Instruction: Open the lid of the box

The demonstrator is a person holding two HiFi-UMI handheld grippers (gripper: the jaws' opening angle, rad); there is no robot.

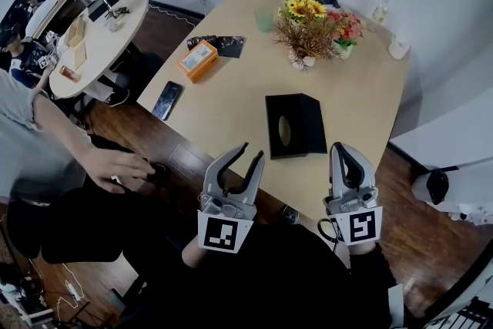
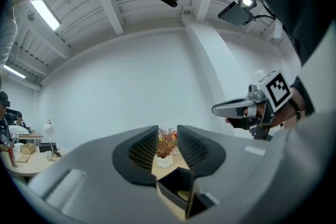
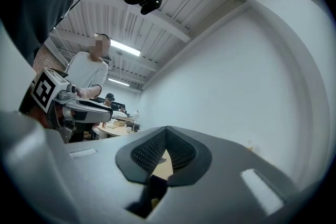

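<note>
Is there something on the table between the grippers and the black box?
Nothing visible does. Only bare table lies between the left gripper, the right gripper and the black box. The flowers stand beyond the box.

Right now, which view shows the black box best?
The head view: the whole black box and its oval opening. The left gripper view shows only a corner; the right gripper view, only a dark sliver.

We see the box (image 1: 296, 123) as matt black, smooth-faced; the table (image 1: 231, 100) looks like pale wood, smooth with a soft sheen; the left gripper (image 1: 253, 152) and right gripper (image 1: 340, 149) are matt grey plastic; the left one's pads (image 2: 143, 148) are black, finely ribbed.
</note>
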